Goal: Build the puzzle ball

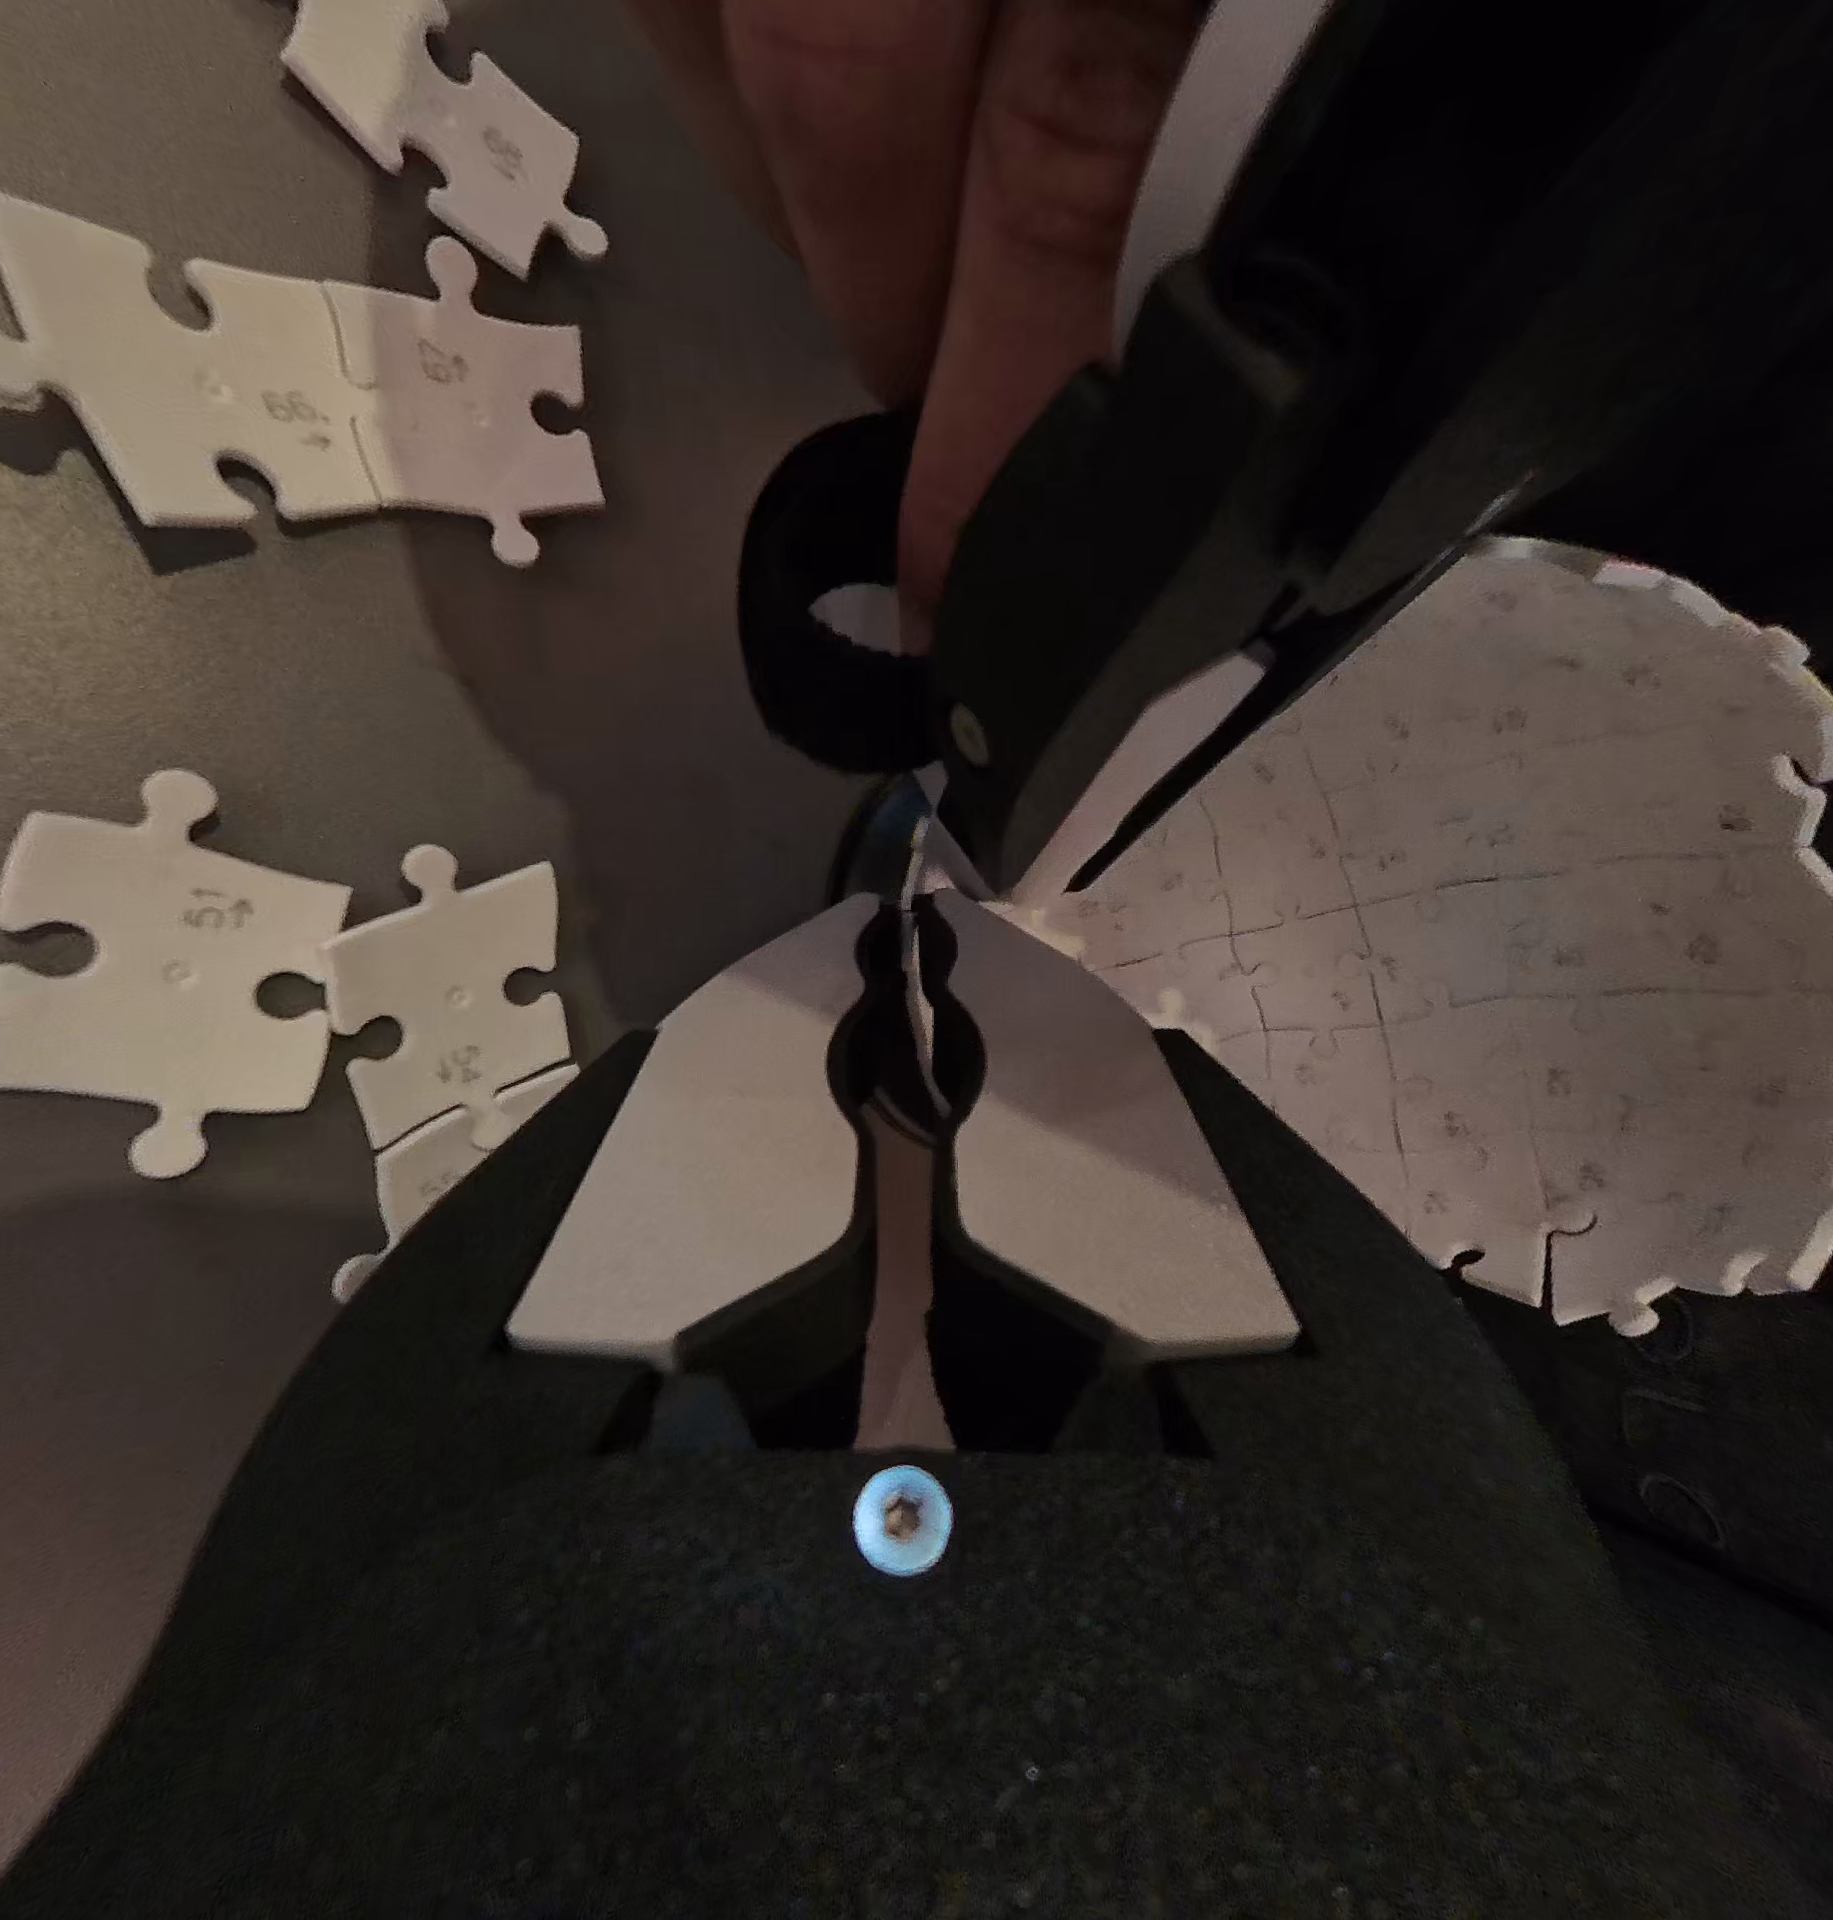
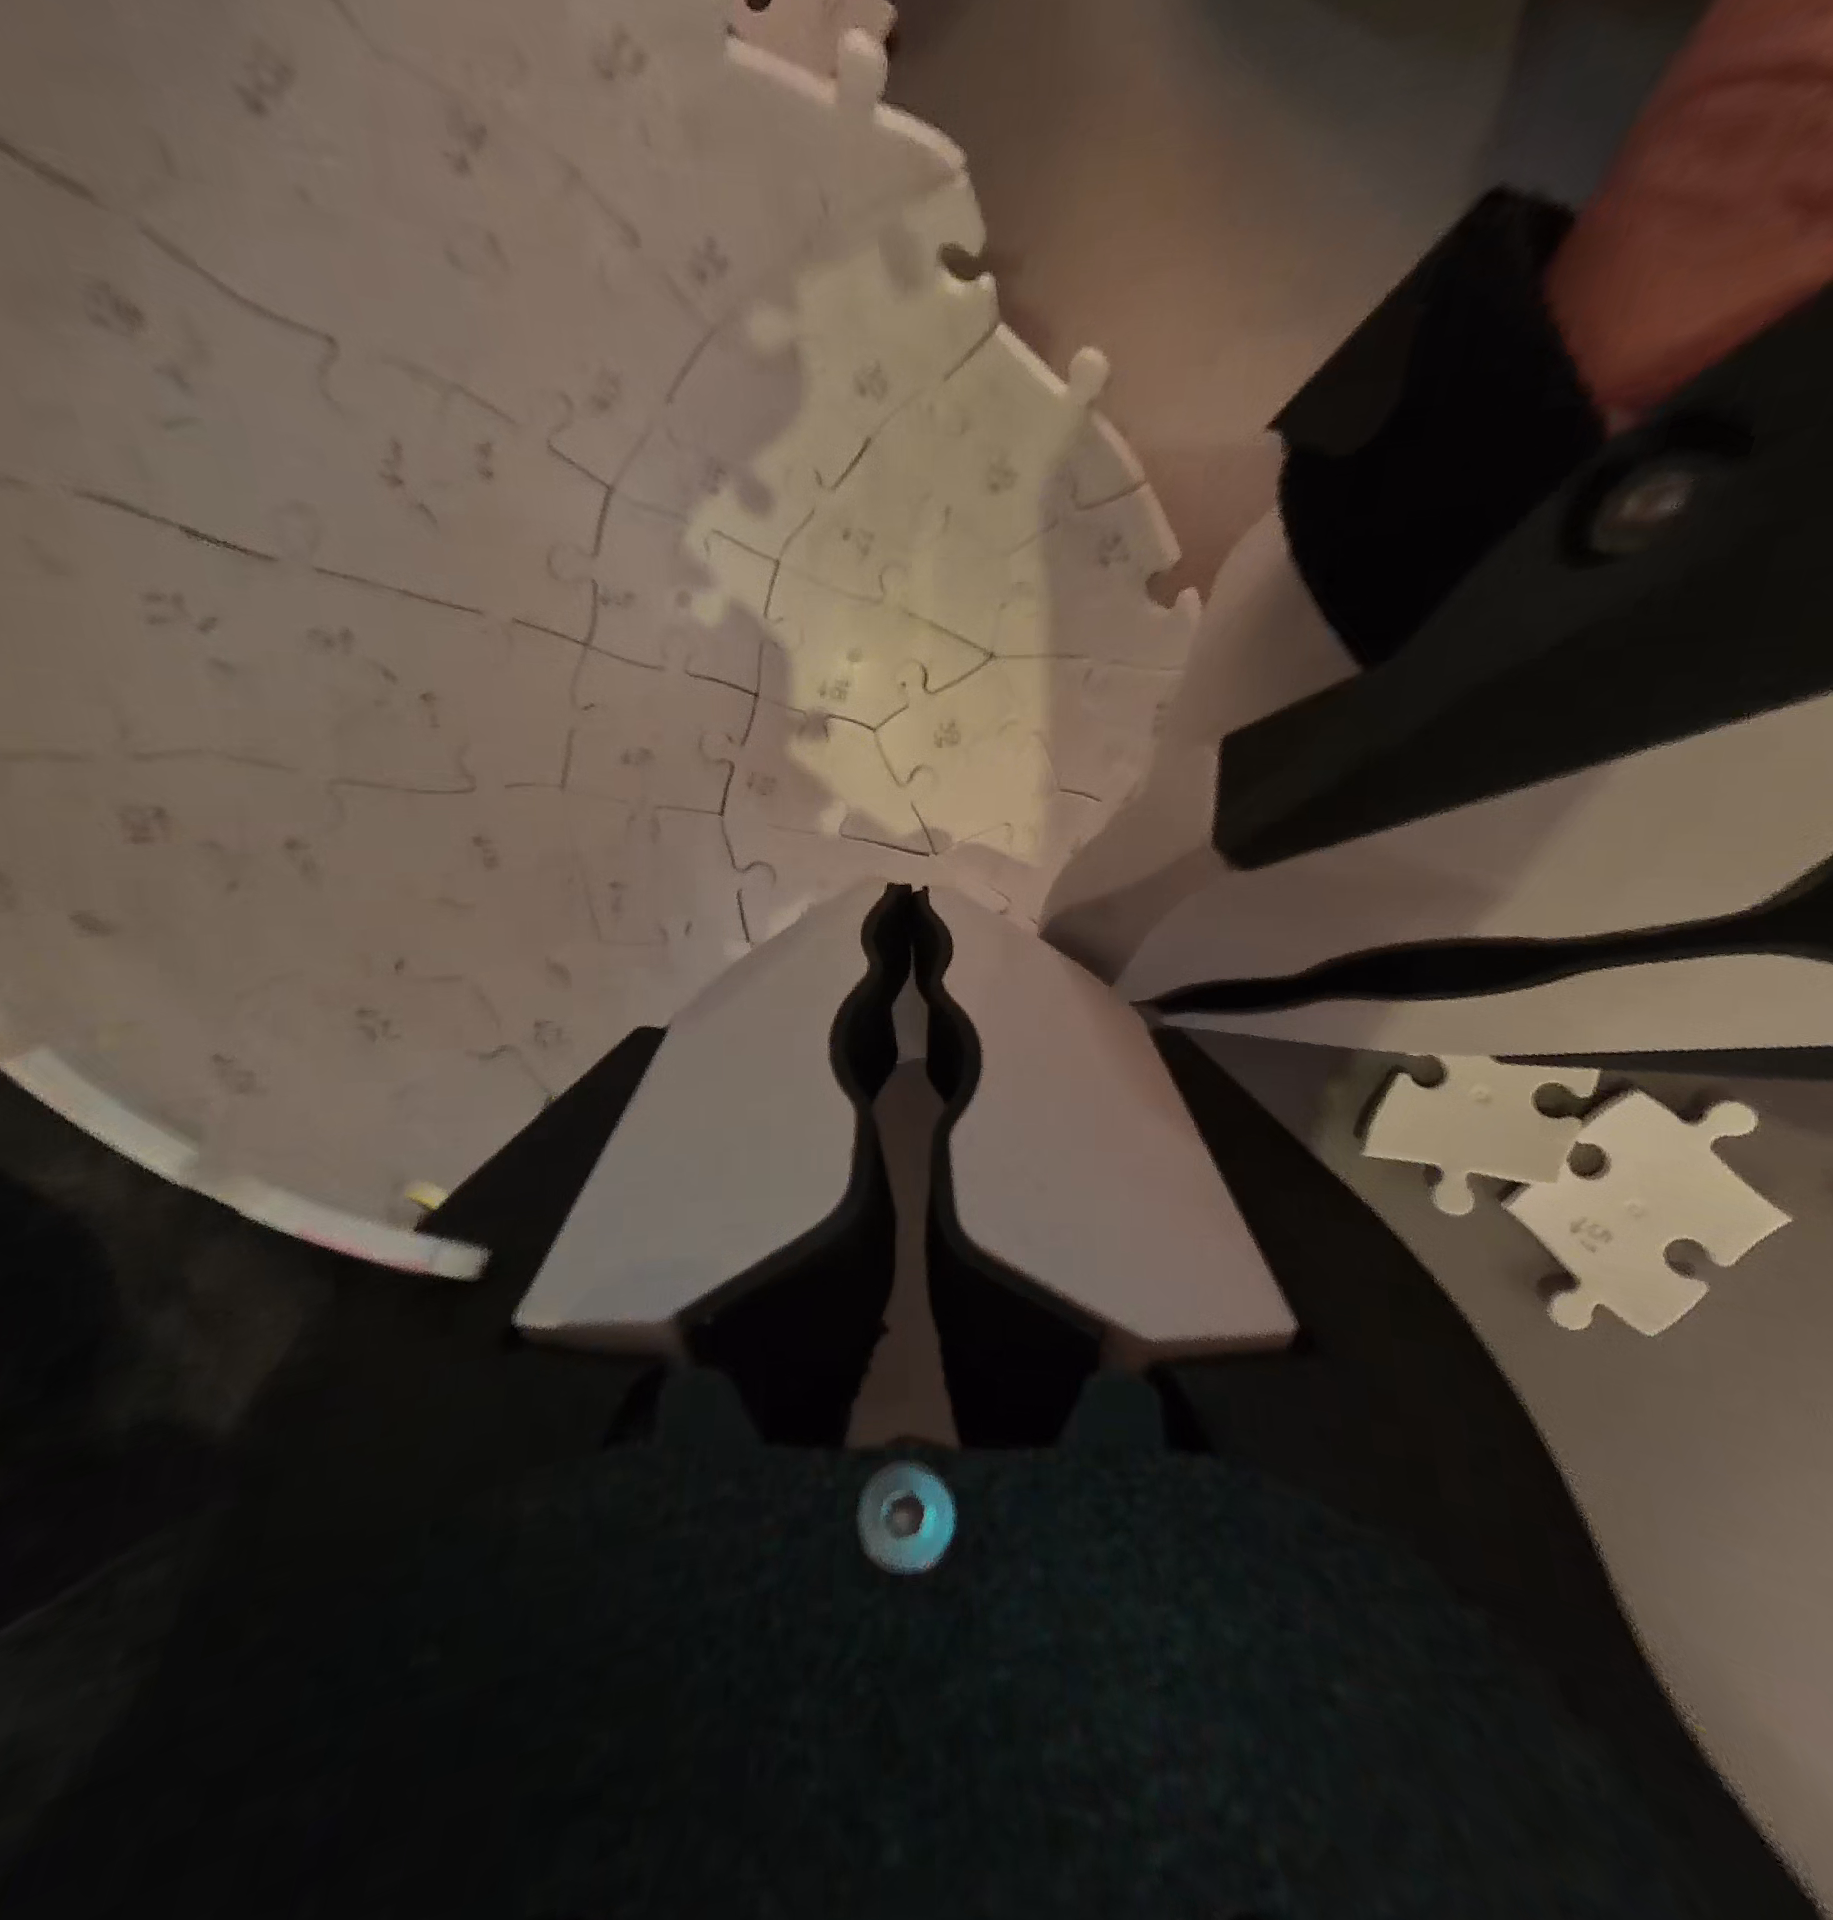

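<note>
The half-built puzzle ball (image 1: 1514,987) is a white bowl-shaped shell of joined pieces, at the right of the left wrist view, and it fills the upper left of the right wrist view (image 2: 372,623). My right gripper (image 2: 907,899) is shut on the shell's rim; it also shows in the left wrist view (image 1: 1042,883), coming in from the upper right. My left gripper (image 1: 917,914) is shut on a thin white puzzle piece (image 1: 922,997) seen edge-on, held right at the shell's rim, tip to tip with the right gripper. The left gripper also shows in the right wrist view (image 2: 1140,1003).
Loose white puzzle pieces lie on the grey table (image 1: 112,1351): a joined pair (image 1: 299,395), another pair above it (image 1: 476,135), and more lower left (image 1: 164,977). Two pieces (image 2: 1577,1195) lie at the right of the right wrist view. A person's fingers (image 1: 953,260) hold the right gripper.
</note>
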Demonstrator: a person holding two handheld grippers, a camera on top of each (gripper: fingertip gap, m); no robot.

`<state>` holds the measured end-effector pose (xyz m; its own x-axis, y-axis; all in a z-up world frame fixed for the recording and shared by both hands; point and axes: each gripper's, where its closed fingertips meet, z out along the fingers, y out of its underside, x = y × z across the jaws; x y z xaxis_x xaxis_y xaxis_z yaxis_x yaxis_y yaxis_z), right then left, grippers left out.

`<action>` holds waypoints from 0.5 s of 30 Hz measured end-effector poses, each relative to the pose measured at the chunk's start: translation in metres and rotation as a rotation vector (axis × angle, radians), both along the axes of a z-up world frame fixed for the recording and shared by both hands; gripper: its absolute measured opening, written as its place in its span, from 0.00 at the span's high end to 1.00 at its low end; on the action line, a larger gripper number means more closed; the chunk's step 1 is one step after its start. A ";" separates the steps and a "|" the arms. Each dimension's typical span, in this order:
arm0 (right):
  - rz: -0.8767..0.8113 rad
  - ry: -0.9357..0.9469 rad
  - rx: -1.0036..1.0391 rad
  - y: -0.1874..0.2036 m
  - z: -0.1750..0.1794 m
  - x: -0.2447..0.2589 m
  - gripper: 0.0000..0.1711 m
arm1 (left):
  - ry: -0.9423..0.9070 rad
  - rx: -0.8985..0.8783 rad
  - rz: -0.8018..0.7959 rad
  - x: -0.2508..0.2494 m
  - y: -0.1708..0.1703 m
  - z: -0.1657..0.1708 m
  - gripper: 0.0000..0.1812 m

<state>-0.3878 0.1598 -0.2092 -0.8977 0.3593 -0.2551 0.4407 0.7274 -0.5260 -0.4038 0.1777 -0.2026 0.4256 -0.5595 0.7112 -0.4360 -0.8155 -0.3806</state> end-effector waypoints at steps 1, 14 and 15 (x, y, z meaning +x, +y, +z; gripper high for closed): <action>0.001 0.007 0.007 0.001 0.000 0.000 1.00 | -0.007 -0.004 0.005 0.000 0.001 0.000 0.98; -0.009 -0.002 0.056 0.002 -0.001 0.000 1.00 | -0.040 0.096 0.175 -0.036 0.019 0.026 0.97; -0.015 -0.006 0.052 0.002 -0.001 -0.001 1.00 | -0.026 0.087 0.160 -0.035 0.015 0.022 0.97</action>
<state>-0.3883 0.1617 -0.2099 -0.8907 0.3851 -0.2414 0.4545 0.7471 -0.4850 -0.4388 0.1926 -0.1807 0.4960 -0.5463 0.6749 -0.2925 -0.8370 -0.4625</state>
